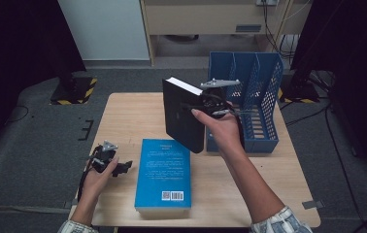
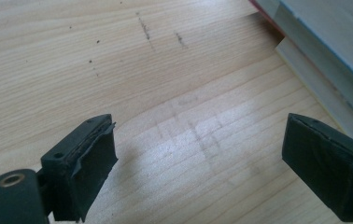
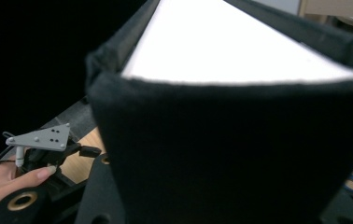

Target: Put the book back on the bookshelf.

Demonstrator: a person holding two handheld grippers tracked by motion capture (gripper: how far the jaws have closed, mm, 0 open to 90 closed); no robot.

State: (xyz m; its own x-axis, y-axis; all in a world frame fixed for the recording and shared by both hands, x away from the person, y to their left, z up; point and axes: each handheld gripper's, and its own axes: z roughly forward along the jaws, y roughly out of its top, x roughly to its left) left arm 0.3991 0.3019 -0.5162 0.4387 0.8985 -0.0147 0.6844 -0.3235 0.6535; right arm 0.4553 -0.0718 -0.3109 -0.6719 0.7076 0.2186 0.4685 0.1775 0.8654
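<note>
I see grey carpet (image 1: 36, 141) around the pale wooden table (image 1: 123, 121), black curtains (image 1: 16, 39) on both sides, a light wall panel (image 1: 104, 29) and a beige cabinet (image 1: 201, 19) beyond, yellow-black floor plates (image 1: 75, 91) below

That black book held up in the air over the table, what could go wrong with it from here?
1. The right gripper clamps the thick black hardcover book near one edge only, tilted in mid-air; it might pivot or slip.
2. If it slips, it would probably land on the blue paperback book lying flat below.
3. The blue plastic file rack has narrow slots; the book's corner could catch a divider and push the rack.
</note>
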